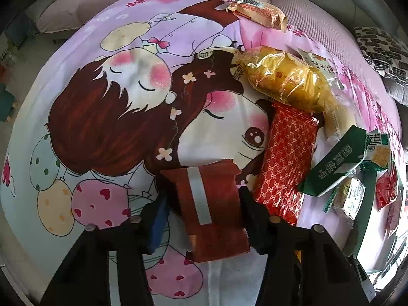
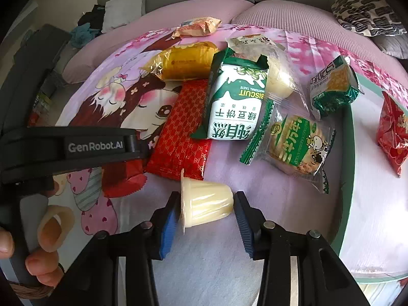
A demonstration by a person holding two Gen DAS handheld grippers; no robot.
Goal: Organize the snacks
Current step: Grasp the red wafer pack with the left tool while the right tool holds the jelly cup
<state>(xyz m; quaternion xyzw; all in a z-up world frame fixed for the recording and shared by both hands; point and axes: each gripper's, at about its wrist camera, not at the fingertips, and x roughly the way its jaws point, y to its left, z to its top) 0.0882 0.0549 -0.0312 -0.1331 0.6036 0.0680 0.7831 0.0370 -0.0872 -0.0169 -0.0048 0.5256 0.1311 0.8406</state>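
My left gripper [image 1: 204, 204] is shut on a dark red snack packet [image 1: 214, 204] with a silver stripe, held just above the cartoon-print cloth [image 1: 102, 117]. It also shows under the left gripper in the right wrist view [image 2: 119, 178]. My right gripper [image 2: 205, 209] is shut on a pale jelly cup [image 2: 204, 204] lying on its side. Beyond lie a red patterned packet [image 2: 183, 127], a gold-wrapped snack [image 2: 186, 62], a green and white biscuit pack [image 2: 234, 102] and a clear cracker packet [image 2: 295, 145].
An orange packet [image 2: 196, 26] lies at the far edge of the cloth. A small green packet [image 2: 331, 86] and a red packet [image 2: 392, 137] lie to the right. A patterned cushion [image 2: 367, 12] sits on the pink sofa [image 2: 293, 15] behind.
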